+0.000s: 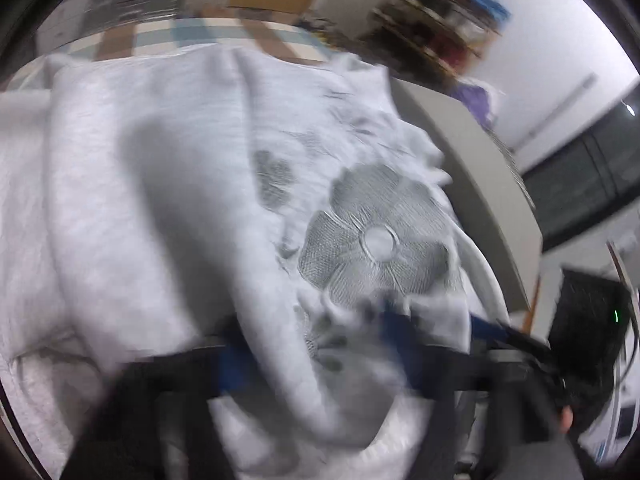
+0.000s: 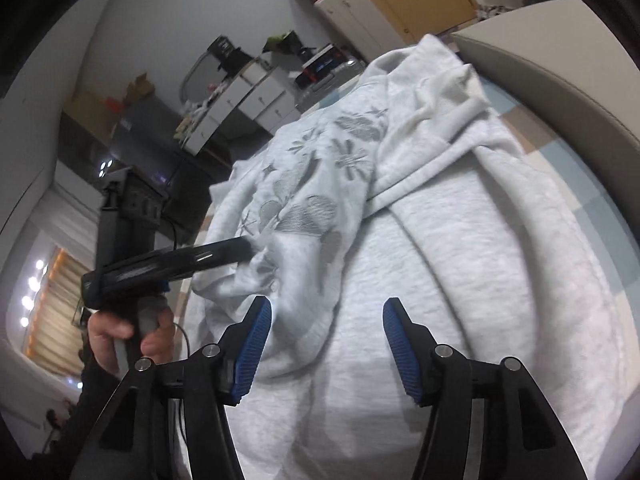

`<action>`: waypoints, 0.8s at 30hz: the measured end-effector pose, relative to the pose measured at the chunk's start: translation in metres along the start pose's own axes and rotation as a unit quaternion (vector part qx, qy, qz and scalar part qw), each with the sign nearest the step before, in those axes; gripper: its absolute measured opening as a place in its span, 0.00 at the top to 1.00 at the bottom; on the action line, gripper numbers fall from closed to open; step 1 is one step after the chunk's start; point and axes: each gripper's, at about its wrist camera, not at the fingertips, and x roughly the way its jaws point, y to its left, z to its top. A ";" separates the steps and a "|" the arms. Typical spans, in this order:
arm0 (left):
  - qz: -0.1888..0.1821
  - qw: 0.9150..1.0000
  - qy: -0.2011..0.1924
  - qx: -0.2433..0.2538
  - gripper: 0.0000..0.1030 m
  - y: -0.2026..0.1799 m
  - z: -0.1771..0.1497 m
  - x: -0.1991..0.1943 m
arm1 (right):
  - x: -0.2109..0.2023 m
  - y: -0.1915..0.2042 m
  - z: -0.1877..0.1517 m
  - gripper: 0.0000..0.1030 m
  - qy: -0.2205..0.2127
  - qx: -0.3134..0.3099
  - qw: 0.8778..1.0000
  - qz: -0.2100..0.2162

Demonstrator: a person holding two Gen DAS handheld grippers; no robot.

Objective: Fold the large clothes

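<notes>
A large light grey sweatshirt (image 1: pixel 180 160) with grey embroidered flowers (image 1: pixel 376 240) lies spread on a bed. In the blurred left wrist view, a thick fold of it runs between the blue pads of my left gripper (image 1: pixel 316 356). From the right wrist view, the left gripper (image 2: pixel 246 246) reaches in from the left, its tip buried in bunched, flowered cloth and gripping it. A hand (image 2: pixel 108 332) holds its handle. My right gripper (image 2: pixel 326 344) stands open just above the plain part of the sweatshirt (image 2: pixel 460 260), its pads wide apart and pressing on nothing.
A beige padded board (image 2: pixel 560 60) borders the bed along the far side. A checked sheet (image 2: pixel 580 168) shows beyond the sweatshirt. White cabinets (image 2: pixel 260 96) and black equipment (image 2: pixel 136 200) stand off the bed's left side. Cluttered shelves (image 1: pixel 440 20) line the wall.
</notes>
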 end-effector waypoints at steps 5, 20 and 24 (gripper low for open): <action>-0.012 0.993 -0.115 0.019 1.00 -0.007 0.026 -0.049 | 0.009 -0.001 0.007 0.43 0.000 0.005 1.000 -0.001; 0.023 0.989 -0.136 -0.061 0.95 0.041 -0.065 0.008 | 0.029 0.091 0.067 0.45 -0.015 -0.135 0.990 -0.045; 0.023 0.988 -0.133 -0.069 0.94 0.038 -0.074 0.006 | 0.100 0.121 0.088 0.55 0.043 -0.206 0.970 -0.119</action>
